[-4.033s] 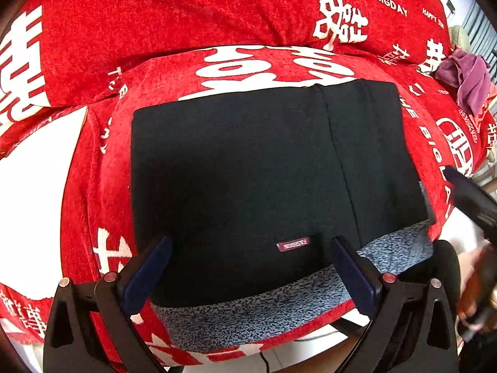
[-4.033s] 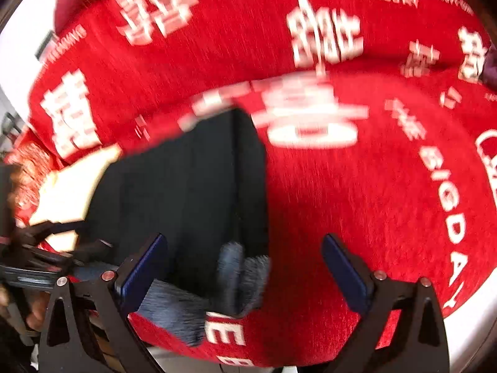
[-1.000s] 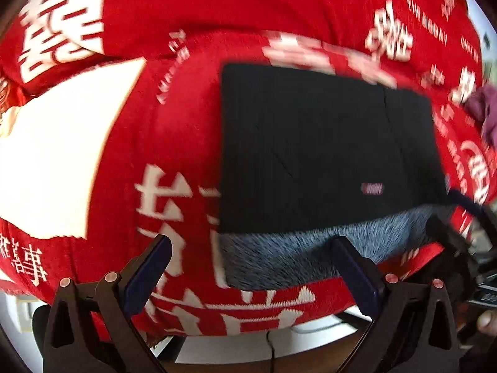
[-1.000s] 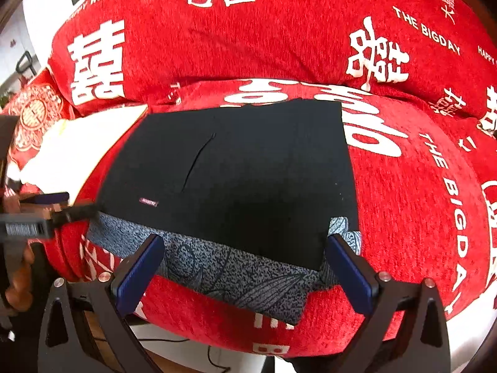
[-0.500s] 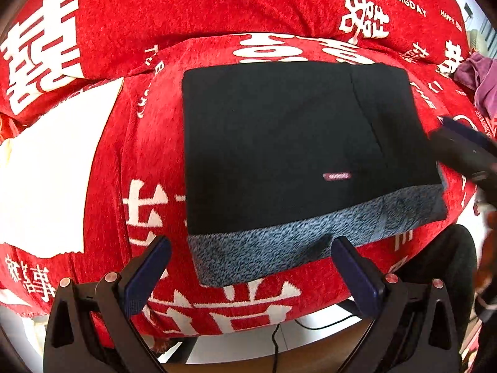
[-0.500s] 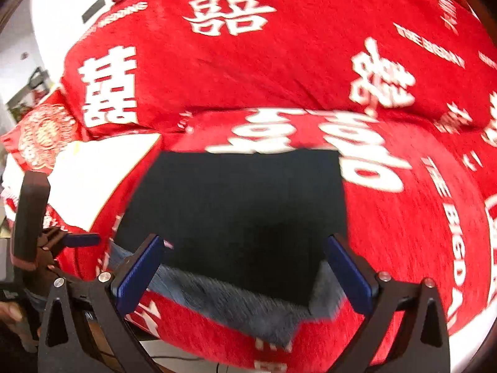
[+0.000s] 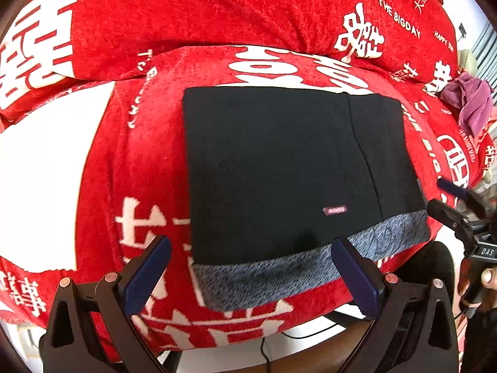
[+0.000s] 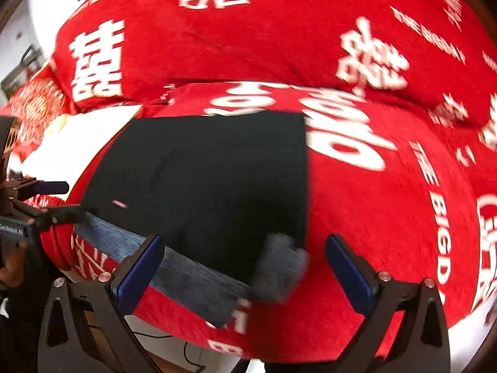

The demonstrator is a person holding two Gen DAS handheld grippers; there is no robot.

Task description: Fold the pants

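The black pants [image 7: 279, 168] lie folded into a flat rectangle on the red sofa seat, with a grey patterned band [image 7: 279, 273] along the near edge and a small label [image 7: 334, 210]. My left gripper [image 7: 248, 267] is open and empty, hovering just in front of the band's left half. My right gripper [image 8: 245, 267] is open and empty, in front of the pants' near right corner [image 8: 279, 264]. The pants also show in the right wrist view [image 8: 211, 180]. Each gripper appears at the edge of the other's view, the right one [image 7: 450, 205] and the left one [image 8: 46, 199].
The red sofa cover [image 7: 217, 15] with white characters wraps the seat and backrest. A white patch [image 7: 40, 174] lies to the left. A purple cloth [image 7: 469, 99] sits at the far right. A cable [image 7: 264, 351] runs on the floor below the seat edge.
Both grippers shifted slightly in front of the pants and stayed open. The left view moved a little closer and rightward; the right view is blurred by motion. The pants have not moved.
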